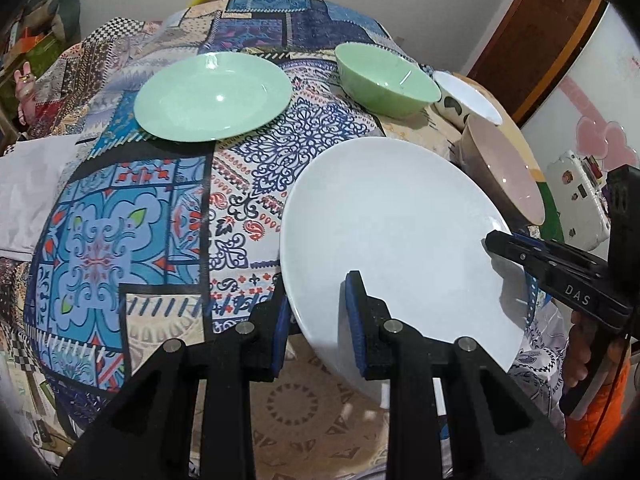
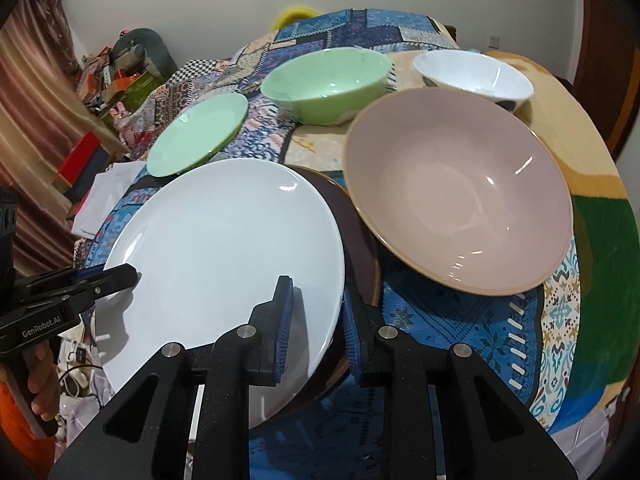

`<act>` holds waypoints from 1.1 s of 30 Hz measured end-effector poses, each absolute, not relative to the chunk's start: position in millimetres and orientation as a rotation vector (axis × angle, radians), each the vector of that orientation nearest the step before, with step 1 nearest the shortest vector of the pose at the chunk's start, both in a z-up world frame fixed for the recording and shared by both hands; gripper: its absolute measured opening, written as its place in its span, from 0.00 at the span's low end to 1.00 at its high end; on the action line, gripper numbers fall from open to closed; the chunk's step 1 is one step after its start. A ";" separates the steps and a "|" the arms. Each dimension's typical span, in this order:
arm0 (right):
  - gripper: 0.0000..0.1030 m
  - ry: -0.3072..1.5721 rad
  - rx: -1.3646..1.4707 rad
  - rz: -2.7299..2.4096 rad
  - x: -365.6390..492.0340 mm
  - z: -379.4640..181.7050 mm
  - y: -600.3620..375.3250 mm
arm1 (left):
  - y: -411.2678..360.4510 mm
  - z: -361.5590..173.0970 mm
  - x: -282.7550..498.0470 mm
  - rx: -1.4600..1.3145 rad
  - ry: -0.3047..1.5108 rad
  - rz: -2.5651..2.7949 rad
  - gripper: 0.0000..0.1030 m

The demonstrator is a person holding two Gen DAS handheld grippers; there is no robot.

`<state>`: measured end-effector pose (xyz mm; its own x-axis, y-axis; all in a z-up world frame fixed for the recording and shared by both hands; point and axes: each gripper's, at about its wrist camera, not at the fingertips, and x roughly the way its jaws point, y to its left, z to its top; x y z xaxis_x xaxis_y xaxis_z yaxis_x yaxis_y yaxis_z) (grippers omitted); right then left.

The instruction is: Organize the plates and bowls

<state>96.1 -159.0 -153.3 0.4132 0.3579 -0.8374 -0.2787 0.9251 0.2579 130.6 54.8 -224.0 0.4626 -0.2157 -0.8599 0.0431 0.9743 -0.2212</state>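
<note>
A white plate [image 1: 392, 220] [image 2: 224, 232] hangs tilted over the patterned tablecloth [image 1: 132, 220], held at two sides. My left gripper [image 1: 320, 312] is shut on its near rim, one finger above and one below. My right gripper [image 2: 316, 316] is shut on the opposite rim, and shows in the left wrist view as a black jaw [image 1: 494, 240]. Under the white plate's edge lies a dark brown plate [image 2: 356, 232]. Behind stand a pink bowl [image 2: 460, 188] [image 1: 508, 168], a green bowl [image 2: 326, 84] [image 1: 386, 80], a white bowl [image 2: 474, 74] [image 1: 466, 98] and a green plate [image 1: 212, 96] [image 2: 198, 136].
A white folded cloth [image 1: 28, 192] [image 2: 108, 192] lies at the table's left edge. Beyond it are boxes and clutter [image 2: 116, 76] by a curtain. A white case [image 1: 572, 200] sits off the right side. A hand [image 2: 40, 376] grips the left tool's handle.
</note>
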 end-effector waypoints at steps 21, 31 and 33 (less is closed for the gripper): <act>0.23 1.069 0.053 0.380 102.4 -154.5 -160.7 | 49.9 -240.8 152.8 -0.167 1.114 -0.149 0.29; 0.24 1.061 0.032 0.371 100.3 -150.4 -165.4 | 47.4 -242.4 154.4 -0.161 1.120 -0.151 0.29; 0.24 1.049 0.043 0.382 99.0 -146.7 -168.7 | 45.3 -241.5 153.2 -0.144 1.115 -0.149 0.29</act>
<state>99.0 -168.7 -146.7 0.4388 0.3276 -0.8368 -0.2870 0.9335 0.2149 153.2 45.3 -241.5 0.4323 -0.1913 -0.8812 0.0469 0.9807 -0.1899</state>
